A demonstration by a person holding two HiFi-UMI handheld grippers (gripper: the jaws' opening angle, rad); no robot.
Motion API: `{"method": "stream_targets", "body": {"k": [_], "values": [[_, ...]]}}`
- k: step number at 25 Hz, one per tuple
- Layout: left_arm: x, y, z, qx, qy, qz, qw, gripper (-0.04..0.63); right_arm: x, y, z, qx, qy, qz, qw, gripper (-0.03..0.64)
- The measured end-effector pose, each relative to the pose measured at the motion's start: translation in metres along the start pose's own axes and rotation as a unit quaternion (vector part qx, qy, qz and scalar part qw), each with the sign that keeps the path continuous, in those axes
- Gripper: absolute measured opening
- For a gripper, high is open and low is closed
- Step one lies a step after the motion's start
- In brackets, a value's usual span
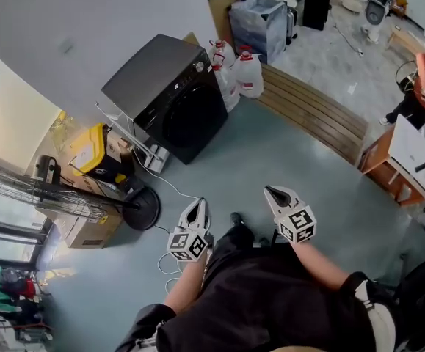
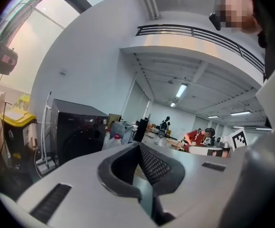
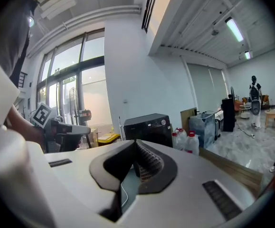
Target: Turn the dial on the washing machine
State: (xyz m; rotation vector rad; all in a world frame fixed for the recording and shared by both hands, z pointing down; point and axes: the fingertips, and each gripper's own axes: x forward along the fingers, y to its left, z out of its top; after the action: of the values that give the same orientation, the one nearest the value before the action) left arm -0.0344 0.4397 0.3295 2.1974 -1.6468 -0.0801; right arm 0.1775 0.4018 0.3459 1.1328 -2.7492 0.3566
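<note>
Nearest the head camera, the person is holding the left gripper [image 1: 197, 207] and right gripper [image 1: 272, 193] with jaws together and empty, well short of the washing machine [image 1: 169, 94], whose dial [image 1: 200, 66] is sitting on its upper front panel, straight ahead of the right gripper.

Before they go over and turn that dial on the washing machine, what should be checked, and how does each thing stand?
1. Washer in sight: ok, it stands straight ahead.
2. Dial found: ok, a round knob on the top front panel.
3. Tools free: ok, the left tool and the right tool hold nothing.
4. A tool open to take the dial: not ok, both are shut.
5. Dial in reach: not ok, both tools are well apart from the washer.
6. Dial's present setting: cannot tell, it is too small to read.
</note>
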Motion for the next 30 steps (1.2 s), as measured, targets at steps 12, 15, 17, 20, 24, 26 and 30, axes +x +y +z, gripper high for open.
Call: {"method": "stream_targets", "body": {"k": [12, 15, 17, 20, 24, 26, 30], "values": [[0.118, 0.055, 0.045, 0.0, -0.016, -0.02, 0.9997, 0.014, 0.102, -0.062, 0.024, -0.017, 0.031, 0.006, 0.999, 0.021], [0.151, 0.073, 0.065, 0.025, -0.013, -0.029, 0.9992, 0.014, 0.148, -0.074, 0.053, -0.025, 0.019, 0.01, 0.999, 0.022], [0.172, 0.085, 0.079, 0.036, -0.015, -0.035, 0.9987, 0.014, 0.177, -0.077, 0.072, -0.034, 0.009, 0.016, 0.999, 0.021], [0.202, 0.099, 0.097, 0.031, -0.024, -0.045, 0.9982, 0.014, 0.213, -0.087, 0.091, -0.043, 0.003, 0.021, 0.999, 0.021], [0.237, 0.116, 0.109, 0.025, -0.03, -0.068, 0.9969, 0.014, 0.252, -0.104, 0.097, -0.042, 0.005, 0.015, 0.999, 0.021], [0.255, 0.129, 0.111, 0.023, -0.023, -0.072, 0.9968, 0.014, 0.269, -0.11, 0.104, -0.037, 0.0, 0.011, 0.999, 0.022], [0.278, 0.14, 0.116, 0.009, -0.025, -0.069, 0.9973, 0.014, 0.28, -0.123, 0.107, -0.042, 0.011, 0.007, 0.999, 0.021]]}}
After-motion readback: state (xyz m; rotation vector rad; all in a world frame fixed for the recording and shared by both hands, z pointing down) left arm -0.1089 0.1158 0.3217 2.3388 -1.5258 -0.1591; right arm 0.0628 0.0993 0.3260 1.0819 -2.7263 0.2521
